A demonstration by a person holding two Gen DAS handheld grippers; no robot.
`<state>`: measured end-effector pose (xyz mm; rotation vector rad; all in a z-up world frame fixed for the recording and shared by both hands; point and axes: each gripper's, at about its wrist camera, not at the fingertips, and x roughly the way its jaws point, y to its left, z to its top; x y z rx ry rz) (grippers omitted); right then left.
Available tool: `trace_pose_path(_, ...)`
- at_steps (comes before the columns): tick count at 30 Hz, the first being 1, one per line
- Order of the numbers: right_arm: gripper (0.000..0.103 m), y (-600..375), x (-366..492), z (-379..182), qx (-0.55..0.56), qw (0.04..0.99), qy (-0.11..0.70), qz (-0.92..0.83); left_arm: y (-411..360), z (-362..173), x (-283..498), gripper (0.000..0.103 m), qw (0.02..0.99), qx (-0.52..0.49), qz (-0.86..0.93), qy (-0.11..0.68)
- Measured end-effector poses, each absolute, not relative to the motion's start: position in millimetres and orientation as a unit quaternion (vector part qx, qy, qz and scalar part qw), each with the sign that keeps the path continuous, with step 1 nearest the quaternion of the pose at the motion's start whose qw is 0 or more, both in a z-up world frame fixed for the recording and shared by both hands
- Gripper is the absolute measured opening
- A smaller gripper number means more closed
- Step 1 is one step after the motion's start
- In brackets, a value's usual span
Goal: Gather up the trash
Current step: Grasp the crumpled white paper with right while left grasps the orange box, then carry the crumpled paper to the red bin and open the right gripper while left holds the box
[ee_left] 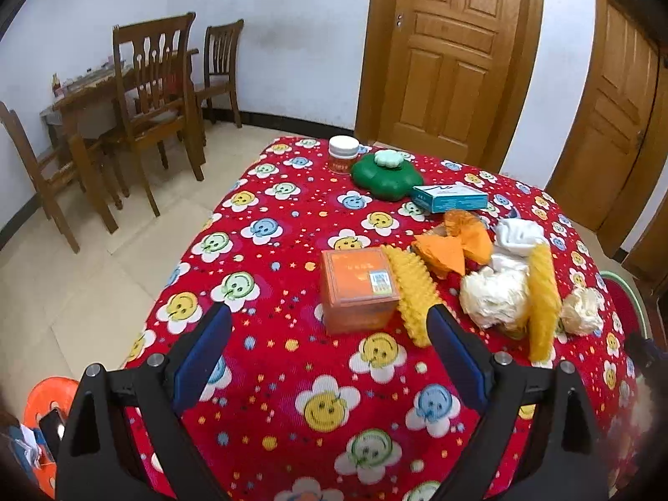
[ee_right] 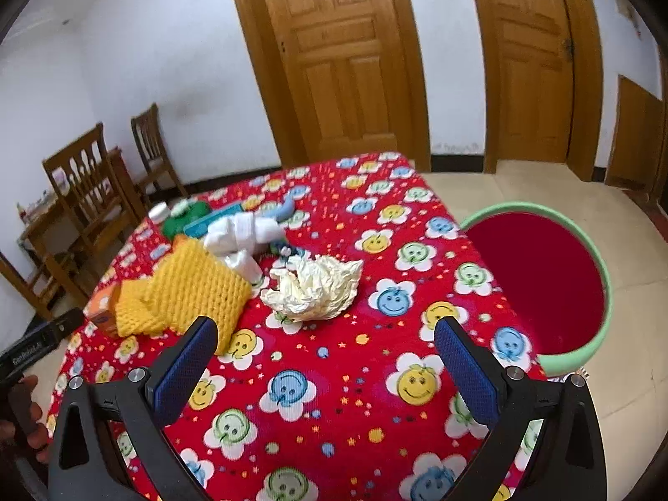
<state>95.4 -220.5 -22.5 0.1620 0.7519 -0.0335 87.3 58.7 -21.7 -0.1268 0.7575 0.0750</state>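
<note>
Crumpled paper (ee_right: 313, 288) lies on the tabletop (ee_right: 334, 375) just beside yellow knitting (ee_right: 196, 288); the right gripper (ee_right: 325, 334) and left gripper (ee_left: 330, 325) hang released, so a grab could snag yarn.

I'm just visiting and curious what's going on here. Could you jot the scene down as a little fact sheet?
Surface: table with red smiley-flower cloth
Trash: crumpled paper wad; smaller wad
Other items: yellow knit piece, orange box, green flower-shaped container
Bin: green-rimmed red bin beside table
Left gripper: open, empty
Right gripper: open, empty
</note>
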Motion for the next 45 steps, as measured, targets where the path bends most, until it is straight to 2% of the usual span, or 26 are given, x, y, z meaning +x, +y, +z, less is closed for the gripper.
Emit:
trace_pose_path(2,0.103,-217,104,-27,0.073,0.923,0.379,-0.016,60,-25,95,0.093,0.925,-0.066,0.033,0.373)
trace_pose_path(4,0.103,-216,116,-32,0.072,0.919,0.388,-0.017,60,-28,104,0.087,0.923,-0.071,0.023,0.376)
trace_pose_path(8,0.103,-214,134,-44,0.081,0.907,0.412,-0.020,63,-40,121,0.082,0.917,-0.089,-0.002,0.389)
trace_pose_path(11,0.103,-213,142,-50,0.081,0.904,0.419,-0.027,66,-48,128,0.071,0.913,-0.100,-0.029,0.394)
trace_pose_path(13,0.103,-211,146,-52,0.077,0.903,0.421,-0.034,68,-50,132,0.059,0.912,-0.110,-0.049,0.393)
trace_pose_path(16,0.102,-209,151,-55,0.075,0.902,0.423,-0.044,72,-50,134,0.053,0.911,-0.124,-0.068,0.388)
trace_pose_path(18,0.089,-209,153,-57,0.079,0.901,0.424,-0.049,73,-50,134,0.052,0.910,-0.128,-0.075,0.386)
trace_pose_path(21,0.063,-209,155,-59,0.082,0.899,0.427,-0.052,72,-50,134,0.052,0.909,-0.132,-0.087,0.386)
trace_pose_path(22,0.050,-210,156,-59,0.087,0.898,0.427,-0.052,72,-50,133,0.052,0.909,-0.132,-0.091,0.385)
trace_pose_path(26,0.029,-212,151,-55,0.102,0.900,0.421,-0.040,71,-45,127,0.052,0.912,-0.133,-0.092,0.376)
trace_pose_path(29,0.024,-210,147,-48,0.096,0.906,0.411,-0.034,70,-35,120,0.052,0.917,-0.134,-0.088,0.365)
trace_pose_path(35,0.020,-218,133,-33,0.110,0.913,0.393,-0.019,67,-10,101,0.052,0.928,-0.126,-0.078,0.341)
trace_pose_path(45,0.019,-248,103,-3,0.136,0.926,0.353,-0.020,39,22,84,0.052,0.931,-0.113,-0.109,0.328)
